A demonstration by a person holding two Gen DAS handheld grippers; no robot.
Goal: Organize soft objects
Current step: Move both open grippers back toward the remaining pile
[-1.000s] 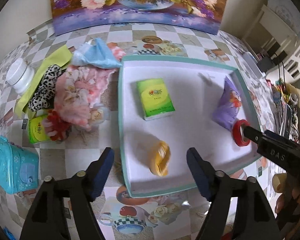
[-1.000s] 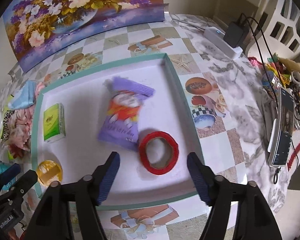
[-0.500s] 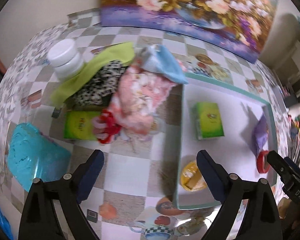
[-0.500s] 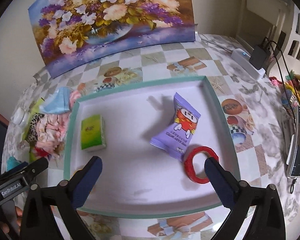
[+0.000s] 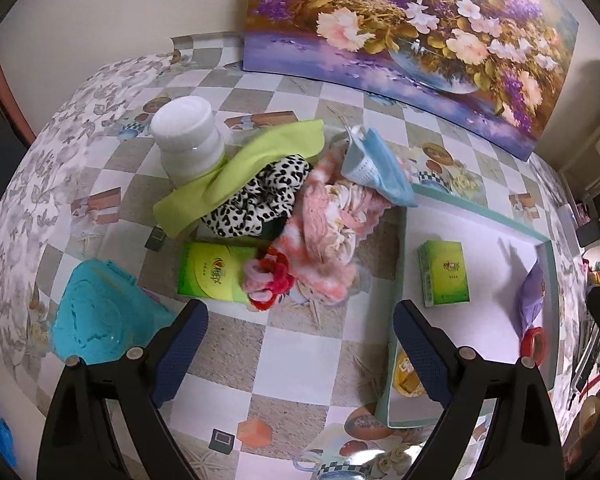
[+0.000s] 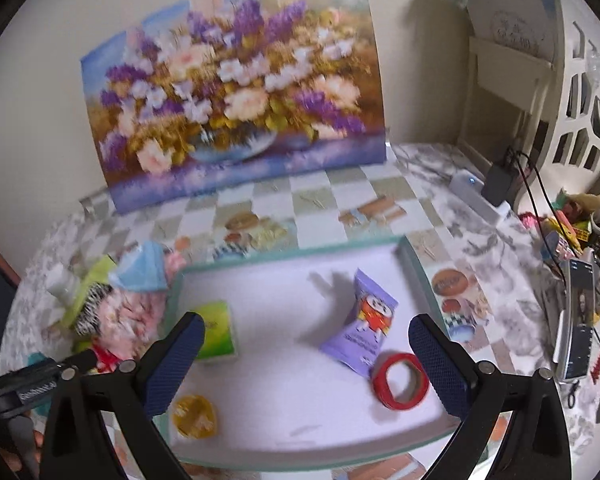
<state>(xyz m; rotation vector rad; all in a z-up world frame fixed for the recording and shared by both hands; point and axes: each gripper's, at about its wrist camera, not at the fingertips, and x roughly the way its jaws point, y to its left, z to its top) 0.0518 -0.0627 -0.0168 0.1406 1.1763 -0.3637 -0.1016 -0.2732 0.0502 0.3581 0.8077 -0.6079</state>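
Right wrist view blurred: checkered tablecloth [image 6: 312, 196], flower painting [image 6: 236, 100] behind; both grippers apart, seemingly empty.

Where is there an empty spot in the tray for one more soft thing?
The tray is bare in its middle, between the green tissue pack and the purple snack packet, and along its near edge between the yellow cup and the red tape roll. It is crowded left of the tray, around the cloth pile.

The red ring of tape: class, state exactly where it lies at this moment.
In the right wrist view the red ring of tape lies inside the white tray with the teal rim, near its front right corner, just right of the purple snack packet.
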